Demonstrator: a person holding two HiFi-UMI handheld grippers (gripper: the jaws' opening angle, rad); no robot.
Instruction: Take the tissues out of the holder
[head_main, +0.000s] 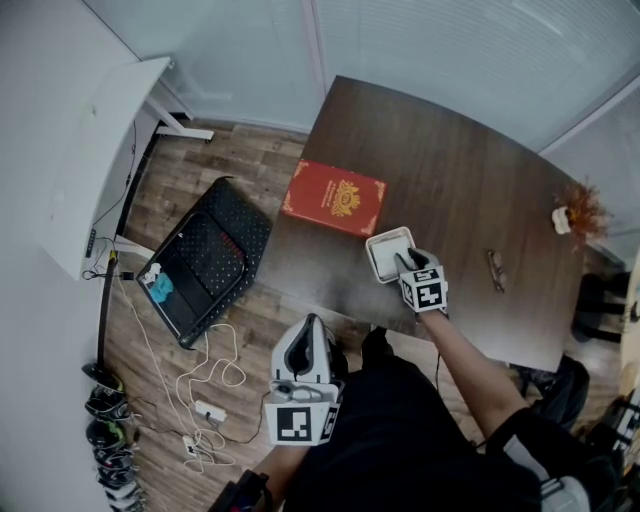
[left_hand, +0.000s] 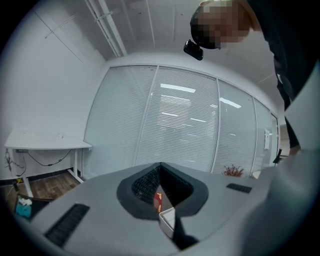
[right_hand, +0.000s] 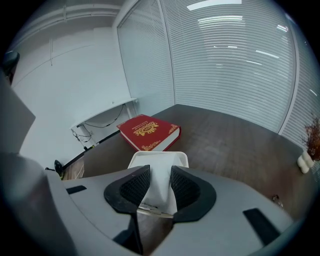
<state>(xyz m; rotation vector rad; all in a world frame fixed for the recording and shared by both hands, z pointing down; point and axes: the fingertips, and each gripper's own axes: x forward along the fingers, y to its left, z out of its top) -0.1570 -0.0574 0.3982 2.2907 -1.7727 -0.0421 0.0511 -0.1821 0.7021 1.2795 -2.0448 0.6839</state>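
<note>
Holder (head_main: 376, 243) — white tissues (right_hand: 160, 181) inside | right gripper (head_main: 406, 262) clamped on tissues | left gripper (left_hand: 160, 166) jaws together

Two grippers: left gripper (head_main: 311, 325), right gripper (head_main: 408, 263). One table (head_main: 470, 170). On it: one red book (head_main: 334, 196), one tissue holder (head_main: 388, 233), one tissue (right_hand: 160, 182), one potted plant (head_main: 580, 208).

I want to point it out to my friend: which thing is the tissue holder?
Find the dark wooden table. Near its front edge, beside the big red book, sits the tissue holder. It is the small white square box, and the right gripper is pinching a tissue from it.
</note>
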